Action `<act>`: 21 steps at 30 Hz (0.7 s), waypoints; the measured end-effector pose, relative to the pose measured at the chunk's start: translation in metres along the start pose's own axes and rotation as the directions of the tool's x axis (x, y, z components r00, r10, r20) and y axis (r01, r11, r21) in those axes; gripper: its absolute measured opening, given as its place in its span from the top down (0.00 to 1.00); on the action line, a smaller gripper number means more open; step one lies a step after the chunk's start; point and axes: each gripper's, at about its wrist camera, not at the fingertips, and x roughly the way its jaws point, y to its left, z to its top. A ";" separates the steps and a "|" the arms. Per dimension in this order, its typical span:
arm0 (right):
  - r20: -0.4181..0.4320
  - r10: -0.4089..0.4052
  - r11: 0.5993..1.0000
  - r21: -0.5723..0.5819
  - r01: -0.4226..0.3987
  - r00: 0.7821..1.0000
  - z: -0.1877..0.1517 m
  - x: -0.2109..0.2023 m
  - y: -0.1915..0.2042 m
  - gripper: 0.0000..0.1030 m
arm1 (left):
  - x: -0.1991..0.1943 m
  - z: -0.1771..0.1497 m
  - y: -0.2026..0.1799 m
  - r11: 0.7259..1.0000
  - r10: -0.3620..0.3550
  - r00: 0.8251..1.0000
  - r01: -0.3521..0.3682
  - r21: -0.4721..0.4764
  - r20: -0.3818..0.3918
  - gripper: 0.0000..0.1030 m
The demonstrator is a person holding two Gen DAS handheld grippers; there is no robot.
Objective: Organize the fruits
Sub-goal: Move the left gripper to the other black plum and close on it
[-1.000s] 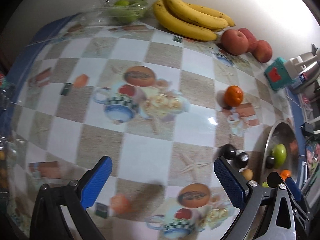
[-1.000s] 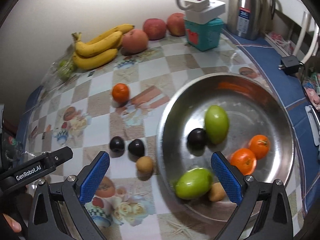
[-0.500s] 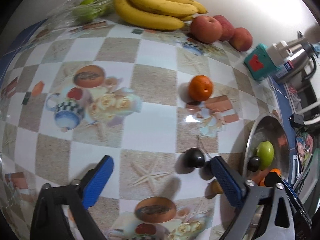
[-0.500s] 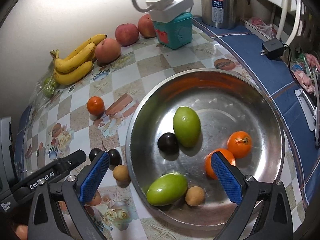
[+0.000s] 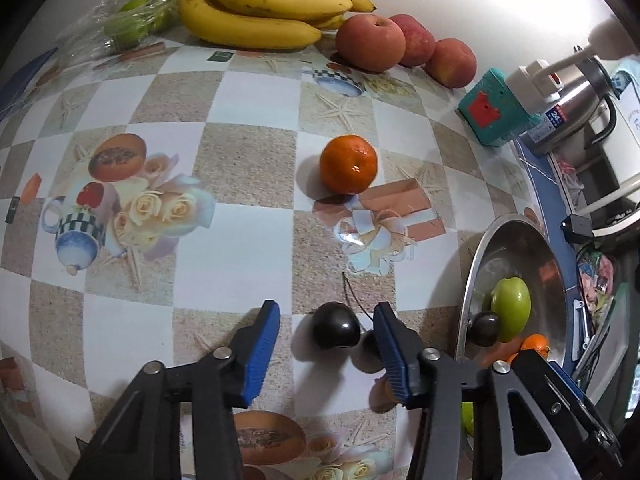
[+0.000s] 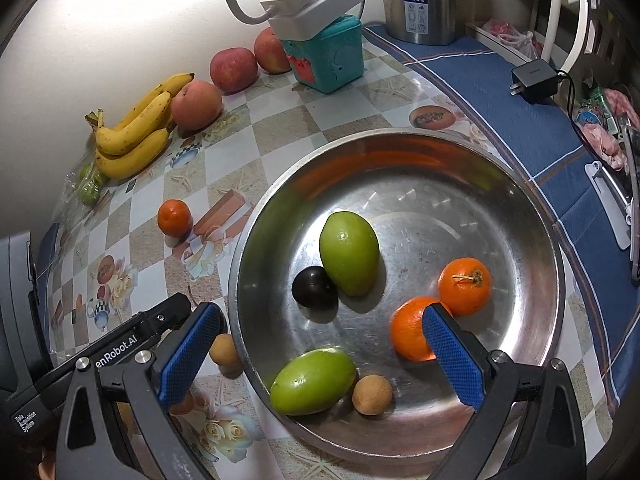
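- Left gripper [image 5: 326, 330]: two black angular arms, each ending in a blue ribbed pad [image 5: 262, 350]
- Round silver screws sit at the joints of those arms
- Right gripper [image 6: 320, 354]: same black frame, its blue pads [image 6: 454, 356] covered in a fine diamond grid
- Silver screw heads mark its finger pivots too
- Seen from the right wrist, the left gripper's black body carries white lettering reading "enRobot.AI" and a small white label, "Data Acquisition System"
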 end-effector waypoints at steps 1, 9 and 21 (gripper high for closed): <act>-0.001 0.000 1.000 0.000 0.000 1.000 0.000 0.001 0.000 0.02 | 0.001 0.000 -0.002 1.000 0.001 1.000 -0.001 0.008 -0.001 0.55; -0.008 -0.006 1.000 0.004 0.006 1.000 -0.001 0.003 -0.001 0.02 | 0.000 -0.002 -0.002 1.000 -0.009 1.000 0.009 0.004 -0.008 0.72; -0.002 0.017 0.999 -0.032 -0.017 1.000 -0.002 0.001 0.008 0.02 | -0.016 -0.005 0.015 0.995 -0.047 0.998 0.045 -0.086 -0.028 0.73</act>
